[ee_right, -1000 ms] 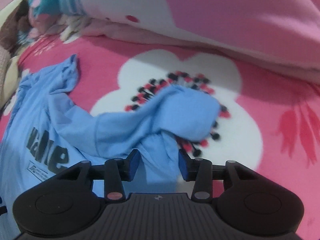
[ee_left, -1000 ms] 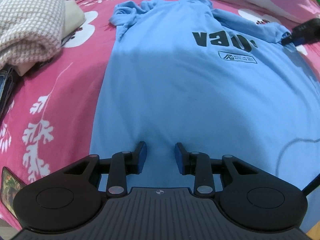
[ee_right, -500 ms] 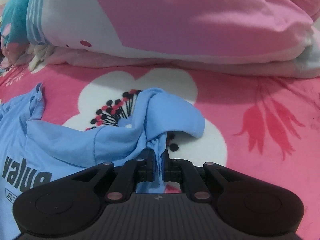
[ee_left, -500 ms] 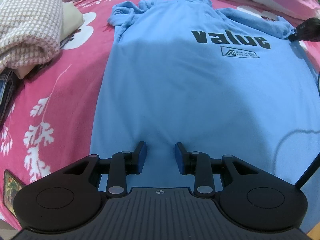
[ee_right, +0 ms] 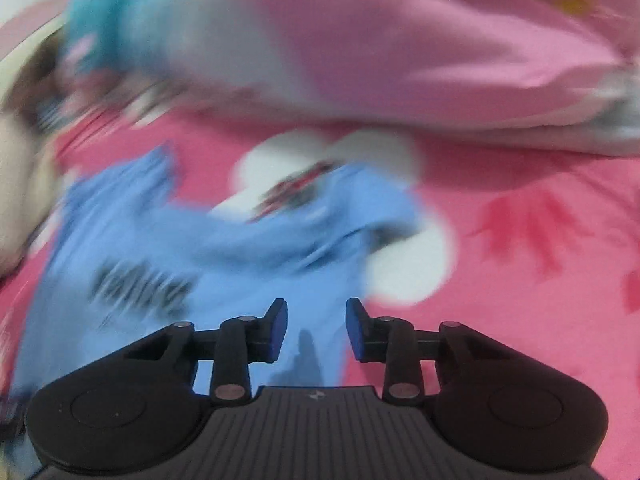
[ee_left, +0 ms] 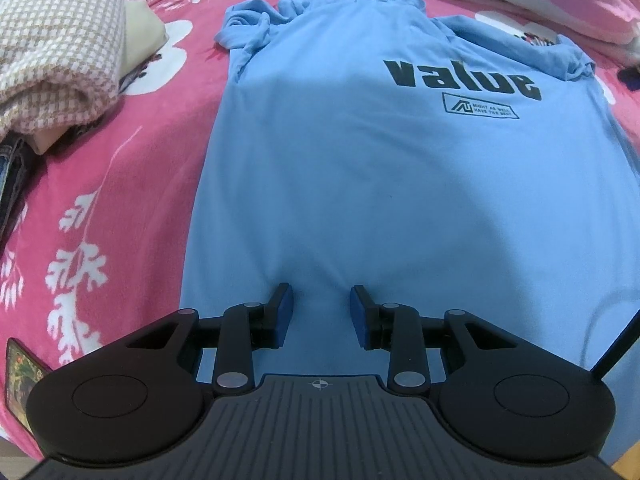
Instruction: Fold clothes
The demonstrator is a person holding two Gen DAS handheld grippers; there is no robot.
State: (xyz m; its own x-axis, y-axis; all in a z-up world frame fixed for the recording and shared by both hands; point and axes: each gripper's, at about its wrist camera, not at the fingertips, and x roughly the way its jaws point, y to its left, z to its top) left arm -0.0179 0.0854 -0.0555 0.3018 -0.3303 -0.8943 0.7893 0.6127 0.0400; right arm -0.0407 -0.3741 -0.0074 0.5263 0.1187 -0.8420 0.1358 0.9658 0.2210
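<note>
Light, limp blue cotton T-shirt [ee_left: 400, 184] on pink floral bed [ee_left: 120, 184], best pinched at bunched sleeve [ee_right: 360, 208]; left tool [ee_left: 320, 312] narrowly parted, empty; right tool [ee_right: 316, 324] opening, empty.

Each hand-held gripper [ee_left: 321, 312] [ee_right: 316, 326] is black, ribbed, with blue pads [ee_left: 285, 312] and silver pivot screws.

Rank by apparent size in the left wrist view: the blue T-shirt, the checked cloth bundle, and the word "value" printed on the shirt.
1. blue T-shirt: fills most of the picture.
2. checked cloth bundle: cut off by the left edge, so its full extent is unsure.
3. "value" print: clearly smallest.
</note>
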